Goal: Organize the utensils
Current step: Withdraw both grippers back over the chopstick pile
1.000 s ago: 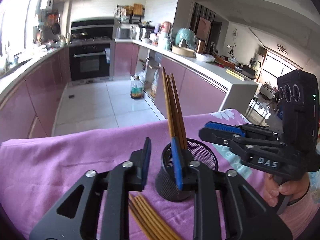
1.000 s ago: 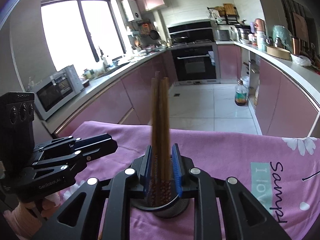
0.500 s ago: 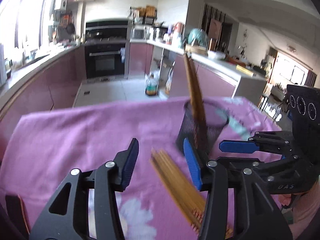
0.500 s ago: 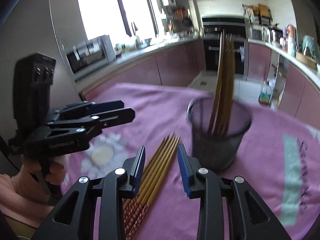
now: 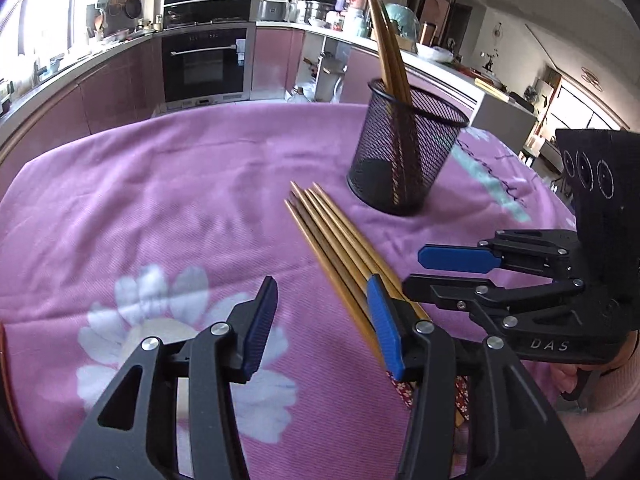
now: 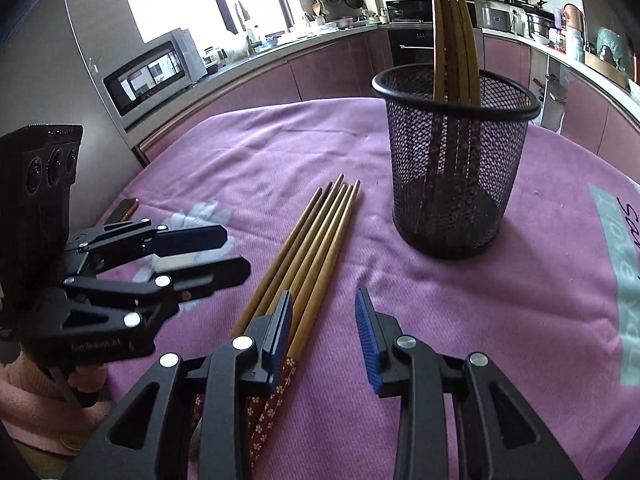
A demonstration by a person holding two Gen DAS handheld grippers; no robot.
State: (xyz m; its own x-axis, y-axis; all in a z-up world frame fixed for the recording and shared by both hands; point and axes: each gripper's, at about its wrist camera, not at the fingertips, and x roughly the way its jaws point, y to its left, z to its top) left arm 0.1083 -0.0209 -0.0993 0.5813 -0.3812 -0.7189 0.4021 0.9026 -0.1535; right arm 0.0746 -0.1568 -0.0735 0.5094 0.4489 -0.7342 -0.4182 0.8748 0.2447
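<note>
- The left gripper, a black two-finger claw with blue pads, tilts down toward the table; its jaws stand apart with nothing between them, having opened within the last second and now holding steady.
- The right gripper, of the same black-and-blue make, also tilts down; its jaws stand apart and empty too, slightly narrower, after the same opening.
- Each claw shows in the other's view, side by side and close: the right one just right of the left claw, held by a hand in a pink sleeve.
- A bundle of loose brown wooden chopsticks lies flat on the purple flowered tablecloth between the two claws: under the left claw's right finger and under the right claw's left finger.
- Their long axis runs away from the claws, thin tips pointing ahead, red patterned ends nearest.
- Ahead and to the right stands a black wire-mesh cup, upright, just beyond the tips.
- Several chopsticks stand in it, leaning, tips up.
</note>
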